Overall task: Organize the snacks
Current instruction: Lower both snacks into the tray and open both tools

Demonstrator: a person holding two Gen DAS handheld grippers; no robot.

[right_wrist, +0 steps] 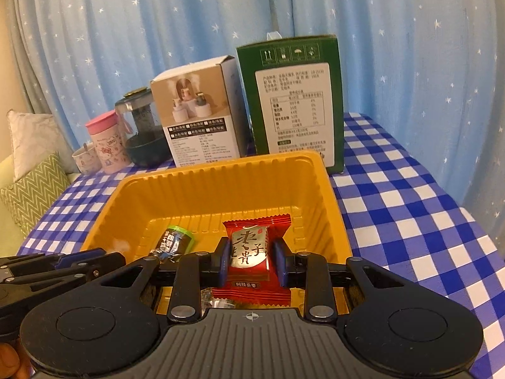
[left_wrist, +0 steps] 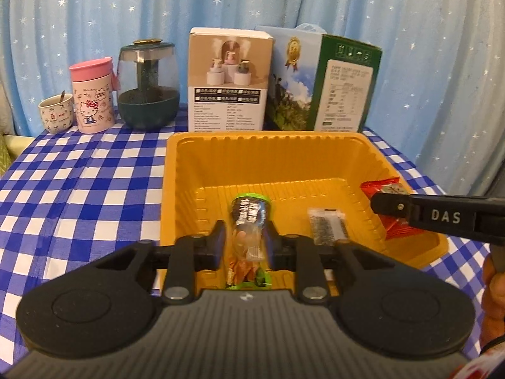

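- A blue star-print curtain point(left_wrist: 126, 15) hangs behind the bench point(left_wrist: 79, 189), which has a blue-and-white checked cloth. The yellow tray point(left_wrist: 252, 145) sits in front of the row of boxes and jars.
- My left tool point(left_wrist: 246, 243) is low inside the tray near its front wall. Its jaws stand slightly apart around the green snack pack point(left_wrist: 249, 221), and I see no pad pressing on it.
- The green pack's long axis runs from the tray's front wall toward its far wall, green-capped end farthest away. From the right view it looks slanted.
- My right tool point(right_wrist: 250, 262) is clamped on the red snack pack point(right_wrist: 249, 246), held over the tray's right side close to that wall.
- The red pack's long axis lies along the fingers, 1 crimped end toward the tray's far wall, printed face up.
- A clear seed bar point(left_wrist: 326, 224) lies on the tray floor between the 2 packs.
- Risk: if I let the red pack go this near the right wall, it could catch the rim and tip out onto the bench.
- Risk: the green wrapper could snag on a pad as I lift and be dragged out of the tray.
- Risk: the 2 tools are close, so a careless swing could knock them together.
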